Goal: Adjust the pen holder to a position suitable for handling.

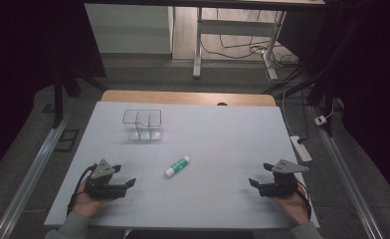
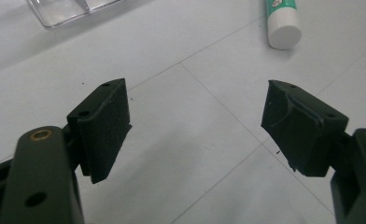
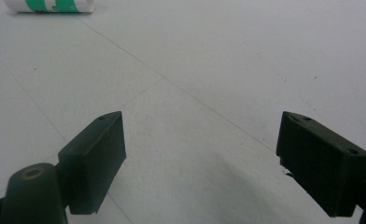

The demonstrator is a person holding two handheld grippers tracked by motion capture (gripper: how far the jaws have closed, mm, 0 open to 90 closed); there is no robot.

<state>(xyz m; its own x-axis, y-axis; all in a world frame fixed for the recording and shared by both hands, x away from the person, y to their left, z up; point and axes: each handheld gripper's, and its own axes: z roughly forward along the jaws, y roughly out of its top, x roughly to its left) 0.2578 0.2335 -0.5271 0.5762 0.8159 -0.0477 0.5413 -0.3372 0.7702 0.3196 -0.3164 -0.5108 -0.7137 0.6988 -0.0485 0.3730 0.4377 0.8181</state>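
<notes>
A green and white glue stick point(image 1: 177, 166) lies on its side near the middle of the white table point(image 1: 218, 134). A clear plastic organiser box point(image 1: 143, 125) with compartments stands behind it, toward the far left. My left gripper point(image 1: 125, 179) rests at the near left, jaws pointing right, open and empty; its own view has the glue stick's white cap point(image 2: 284, 23) ahead at upper right and the box corner point(image 2: 69, 9) at upper left. My right gripper point(image 1: 260, 175) sits at the near right, jaws pointing left, open and empty, with the glue stick point(image 3: 50, 5) far ahead.
The white sheet covers a wooden table whose far edge point(image 1: 188, 97) shows. Metal rails run along both sides on the floor. A power strip point(image 1: 301, 148) and cables lie to the right of the table. Desk legs stand beyond.
</notes>
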